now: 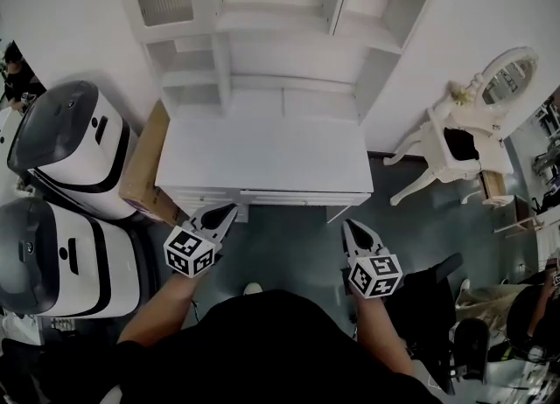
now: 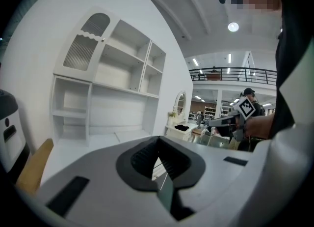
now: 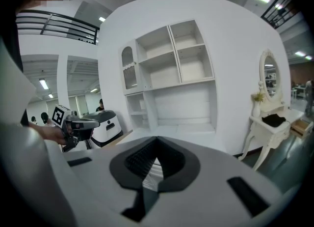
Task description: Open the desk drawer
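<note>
The white desk [image 1: 262, 150] with its shelf hutch [image 1: 289, 35] stands in front of me in the head view. Its drawer front [image 1: 302, 198] runs along the near edge and is closed. My left gripper [image 1: 226, 212] hovers just before the desk's left front corner, jaws together and empty. My right gripper [image 1: 350, 227] hangs a little short of the right front edge, also shut on nothing. In the left gripper view the left gripper [image 2: 158, 155] points at the desk top [image 2: 98, 142], with the right gripper [image 2: 218, 121] visible beyond. The right gripper [image 3: 156, 155] faces the hutch [image 3: 171, 73].
Two white-and-black machines [image 1: 74, 144] [image 1: 61, 258] stand left of the desk, with a brown cardboard panel [image 1: 144, 166] between them and it. A white vanity table with mirror [image 1: 472, 127] stands at the right, and a black chair [image 1: 437, 297] sits near my right arm.
</note>
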Tool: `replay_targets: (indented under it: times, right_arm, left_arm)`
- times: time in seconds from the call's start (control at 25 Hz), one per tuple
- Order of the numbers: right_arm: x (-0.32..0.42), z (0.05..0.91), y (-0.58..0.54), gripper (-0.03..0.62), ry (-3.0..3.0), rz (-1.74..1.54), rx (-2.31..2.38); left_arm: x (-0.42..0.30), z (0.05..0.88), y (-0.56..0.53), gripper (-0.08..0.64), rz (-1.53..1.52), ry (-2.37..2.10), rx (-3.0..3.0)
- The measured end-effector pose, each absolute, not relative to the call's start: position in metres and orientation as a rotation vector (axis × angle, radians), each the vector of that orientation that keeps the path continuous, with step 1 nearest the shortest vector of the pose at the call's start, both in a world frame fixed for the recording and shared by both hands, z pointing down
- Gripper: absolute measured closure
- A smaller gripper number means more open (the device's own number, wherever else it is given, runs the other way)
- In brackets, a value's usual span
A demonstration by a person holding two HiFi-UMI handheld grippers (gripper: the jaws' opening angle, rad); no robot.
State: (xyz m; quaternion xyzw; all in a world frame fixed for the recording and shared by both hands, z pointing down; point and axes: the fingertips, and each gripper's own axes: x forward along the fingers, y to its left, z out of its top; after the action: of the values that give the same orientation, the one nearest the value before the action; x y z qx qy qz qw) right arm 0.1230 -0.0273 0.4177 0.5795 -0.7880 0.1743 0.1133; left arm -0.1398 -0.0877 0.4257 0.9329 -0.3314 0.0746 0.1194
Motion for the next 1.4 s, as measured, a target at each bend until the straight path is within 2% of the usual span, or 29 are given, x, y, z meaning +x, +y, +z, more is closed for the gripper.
replay_targets:
  times: [0.44,0.96,1.4]
  right_arm:
    - [0.103,0.430,-0.033,0.591,-2.249,0.559,1.693]
    - [0.104,0.454,-0.090,0.591,-2.364,0.673,1.483]
    - [0.149,0.502,-0.132,0.591,-2.359,0.755,1.374]
  left_arm:
    - [-0.158,0.436,-0.120,0.551,0.165,-0.899,2.700]
    - [-0.141,0.439,-0.148,0.551,0.199,-0.991,2.656]
    - [-0.093,0.433,-0.172,0.551,0.232,-1.046,2.652]
